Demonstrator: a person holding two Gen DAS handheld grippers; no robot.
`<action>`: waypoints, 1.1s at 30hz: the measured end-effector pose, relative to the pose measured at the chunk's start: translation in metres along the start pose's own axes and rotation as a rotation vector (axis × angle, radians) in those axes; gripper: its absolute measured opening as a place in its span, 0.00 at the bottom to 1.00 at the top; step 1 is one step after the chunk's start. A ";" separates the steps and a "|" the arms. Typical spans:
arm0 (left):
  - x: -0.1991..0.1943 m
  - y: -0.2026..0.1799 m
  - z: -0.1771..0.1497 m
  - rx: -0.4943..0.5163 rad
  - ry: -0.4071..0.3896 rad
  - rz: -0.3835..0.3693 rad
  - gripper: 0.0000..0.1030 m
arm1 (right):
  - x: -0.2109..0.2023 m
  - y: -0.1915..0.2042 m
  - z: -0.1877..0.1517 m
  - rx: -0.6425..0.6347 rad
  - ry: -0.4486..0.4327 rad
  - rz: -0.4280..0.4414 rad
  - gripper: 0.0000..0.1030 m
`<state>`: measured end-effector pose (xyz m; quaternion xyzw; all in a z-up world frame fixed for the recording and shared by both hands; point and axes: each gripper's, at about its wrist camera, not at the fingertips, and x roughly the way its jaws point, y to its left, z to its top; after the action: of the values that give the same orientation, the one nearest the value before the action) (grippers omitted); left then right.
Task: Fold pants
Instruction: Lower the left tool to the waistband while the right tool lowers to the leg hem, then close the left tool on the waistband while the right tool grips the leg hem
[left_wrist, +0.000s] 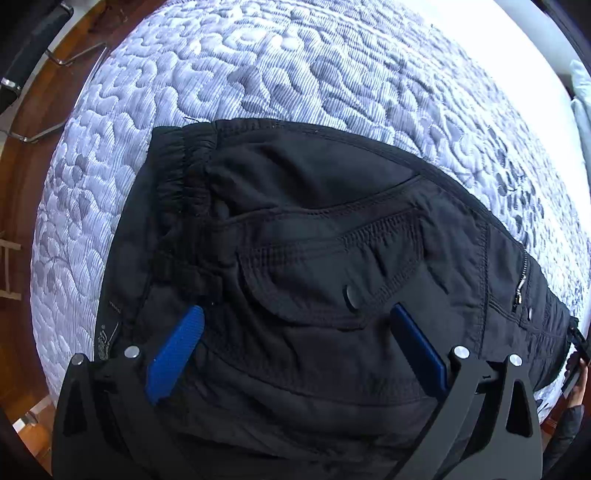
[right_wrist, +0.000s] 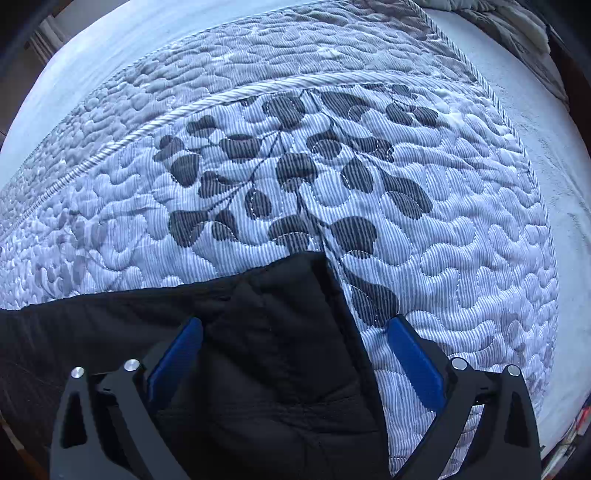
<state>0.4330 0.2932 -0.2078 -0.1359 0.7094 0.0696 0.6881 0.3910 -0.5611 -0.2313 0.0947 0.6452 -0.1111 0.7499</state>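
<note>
Black pants (left_wrist: 332, 229) lie folded on a quilted blue-white bedspread (left_wrist: 280, 62). The left wrist view shows the waistband at the left, a flap pocket with a snap in the middle and a zipper at the right. My left gripper (left_wrist: 297, 314) is open, its blue fingers spread just above the pocket area, holding nothing. In the right wrist view the leg end of the pants (right_wrist: 266, 332) lies between the fingers of my right gripper (right_wrist: 295, 325), which is open; its right finger is over the bedspread (right_wrist: 461, 221).
A wooden floor (left_wrist: 44, 110) and a chair's metal legs (left_wrist: 40, 133) lie left of the bed. A leaf pattern marks the bedspread ahead of the right gripper. Crumpled bedding (right_wrist: 517, 26) lies at the far right corner.
</note>
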 end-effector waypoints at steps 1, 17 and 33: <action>0.004 -0.003 0.004 0.018 0.012 0.020 0.97 | -0.001 0.002 -0.001 -0.009 -0.004 -0.003 0.97; -0.009 -0.036 0.008 0.118 -0.086 0.032 0.15 | -0.061 0.072 -0.059 -0.192 -0.189 -0.101 0.13; -0.098 -0.041 -0.097 0.118 -0.481 -0.086 0.12 | -0.177 0.045 -0.118 -0.179 -0.428 0.129 0.12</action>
<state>0.3540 0.2360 -0.1028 -0.1050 0.5218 0.0293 0.8461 0.2670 -0.4769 -0.0742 0.0432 0.4716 -0.0229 0.8804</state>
